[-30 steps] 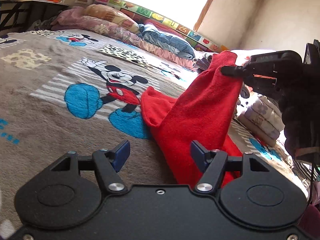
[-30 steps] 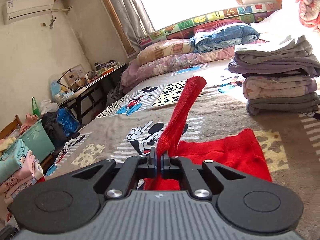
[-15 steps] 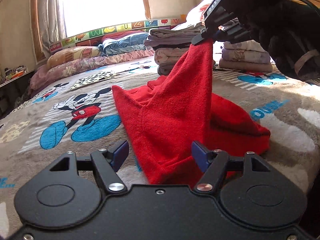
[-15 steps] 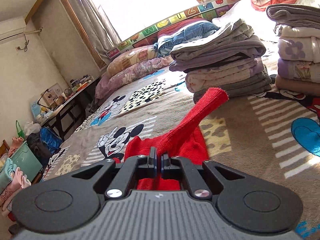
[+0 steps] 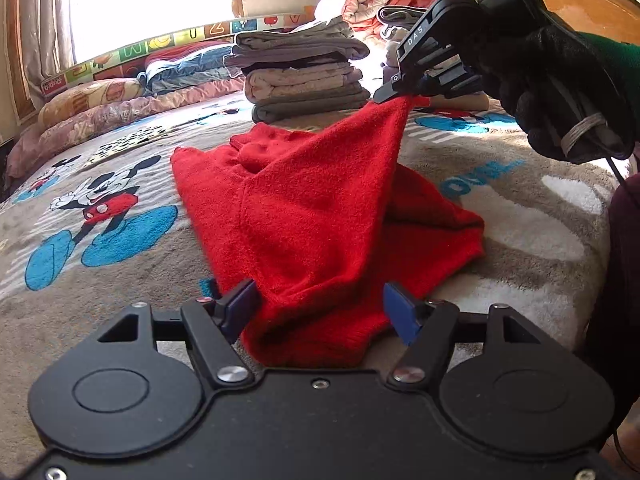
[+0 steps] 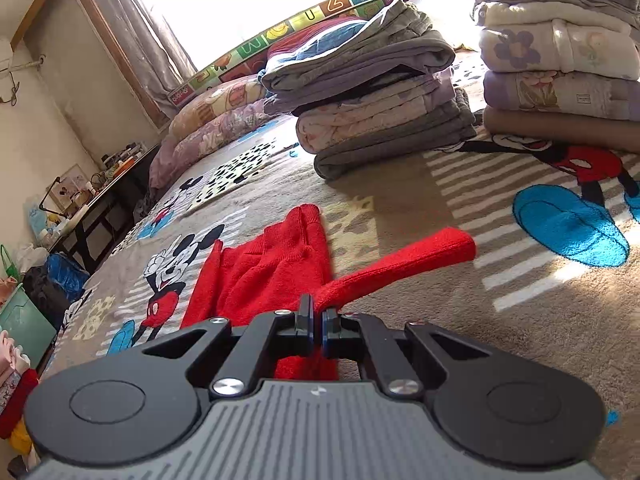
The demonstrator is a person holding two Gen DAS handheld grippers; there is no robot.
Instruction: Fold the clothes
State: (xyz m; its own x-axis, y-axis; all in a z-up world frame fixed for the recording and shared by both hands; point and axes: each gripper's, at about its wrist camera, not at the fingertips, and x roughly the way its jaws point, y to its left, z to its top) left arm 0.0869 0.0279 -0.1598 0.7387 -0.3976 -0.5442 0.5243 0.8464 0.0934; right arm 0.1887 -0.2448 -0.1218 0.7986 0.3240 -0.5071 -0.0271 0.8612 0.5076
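Only the left view shows the gloved hand (image 5: pixel 560 92). The right gripper (image 6: pixel 318 322) pinches the red garment (image 5: pixel 320 216); the left gripper (image 5: pixel 320 308) is wide. Folded stacks (image 6: pixel 380 92) lie beyond the garment.

Pretty clearly a home bedroom: big bed (image 5: pixel 120 280) with a Mickey Mouse blanket, pillows (image 6: pixel 216 120) along the sunny curtained window (image 6: pixel 224 4), stacks of folded laundry (image 6: pixel 380 92), and a cluttered desk (image 6: pixel 100 192) against the wall.

Red garment (image 5: pixel 320 208); grey Mickey-print blanket (image 5: pixel 120 184); blk glove (image 5: pixel 560 80).
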